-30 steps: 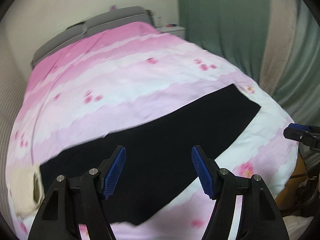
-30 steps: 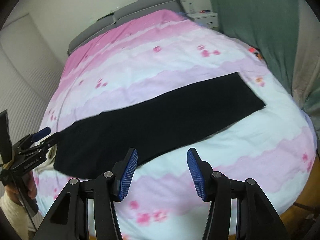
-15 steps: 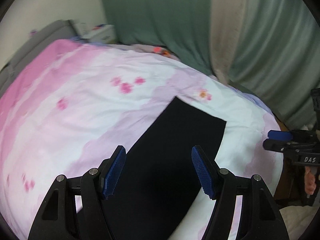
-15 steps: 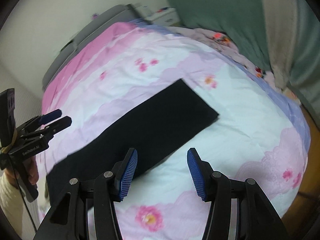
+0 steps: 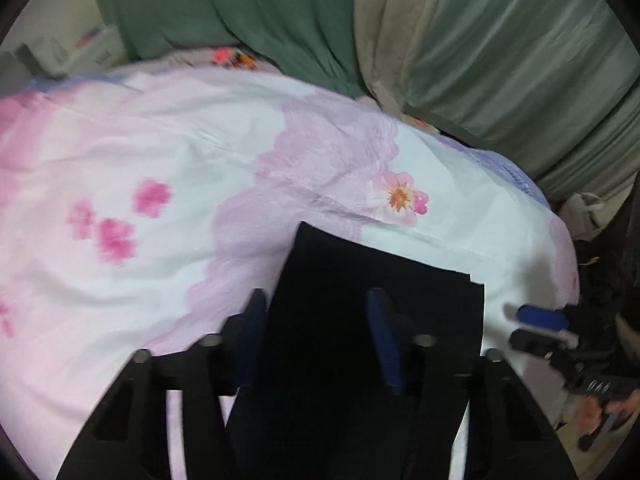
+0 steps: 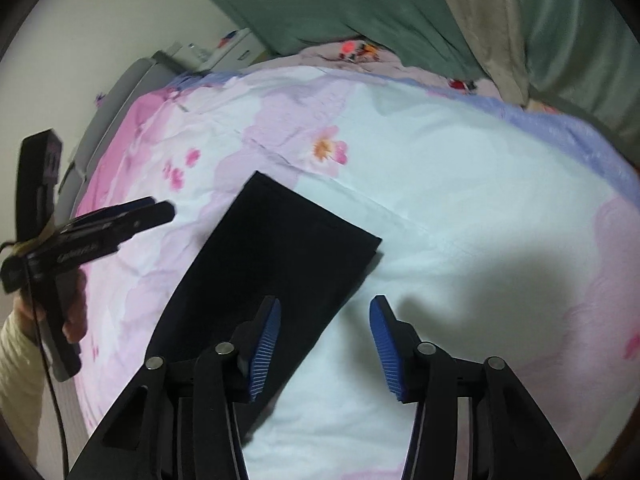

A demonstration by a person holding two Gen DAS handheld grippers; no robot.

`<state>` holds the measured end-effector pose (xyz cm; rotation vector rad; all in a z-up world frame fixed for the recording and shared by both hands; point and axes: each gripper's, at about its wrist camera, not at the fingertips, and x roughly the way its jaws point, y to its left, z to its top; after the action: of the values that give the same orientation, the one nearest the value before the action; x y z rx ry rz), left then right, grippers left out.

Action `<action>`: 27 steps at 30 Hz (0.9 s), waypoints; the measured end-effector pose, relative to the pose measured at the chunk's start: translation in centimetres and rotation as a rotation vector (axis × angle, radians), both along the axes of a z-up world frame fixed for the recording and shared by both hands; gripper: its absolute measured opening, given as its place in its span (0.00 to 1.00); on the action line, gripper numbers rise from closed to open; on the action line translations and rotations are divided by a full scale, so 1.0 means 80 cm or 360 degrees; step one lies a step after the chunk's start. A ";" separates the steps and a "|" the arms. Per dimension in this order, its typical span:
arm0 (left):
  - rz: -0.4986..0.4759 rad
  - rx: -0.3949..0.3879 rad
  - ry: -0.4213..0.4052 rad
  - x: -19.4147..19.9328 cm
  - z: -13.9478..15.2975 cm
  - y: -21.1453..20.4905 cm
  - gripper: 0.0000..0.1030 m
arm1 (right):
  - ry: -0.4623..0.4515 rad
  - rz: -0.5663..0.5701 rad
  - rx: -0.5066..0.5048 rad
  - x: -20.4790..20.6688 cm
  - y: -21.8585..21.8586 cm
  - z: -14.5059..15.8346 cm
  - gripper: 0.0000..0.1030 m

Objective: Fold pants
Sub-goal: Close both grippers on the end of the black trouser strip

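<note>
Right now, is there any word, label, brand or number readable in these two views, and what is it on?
"DAS": white letters, upside down, on the black body of the right gripper.
"Gal...": white brand lettering on the left gripper; the rest is too blurred to read.
Black pants, flowered pink bedcover: no text.
Both grippers' jaws have just been closing, with no cloth pinched between them.
</note>
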<state>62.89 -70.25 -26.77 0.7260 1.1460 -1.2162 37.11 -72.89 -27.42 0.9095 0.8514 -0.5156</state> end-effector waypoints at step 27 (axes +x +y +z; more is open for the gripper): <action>-0.0143 0.0125 0.0034 0.010 -0.062 -0.047 0.24 | -0.0006 -0.0144 0.0220 0.029 -0.031 -0.071 0.24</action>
<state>63.66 -74.00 -31.76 0.8329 1.1946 -1.2621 39.43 -75.36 -33.10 1.0791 0.8534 -0.5378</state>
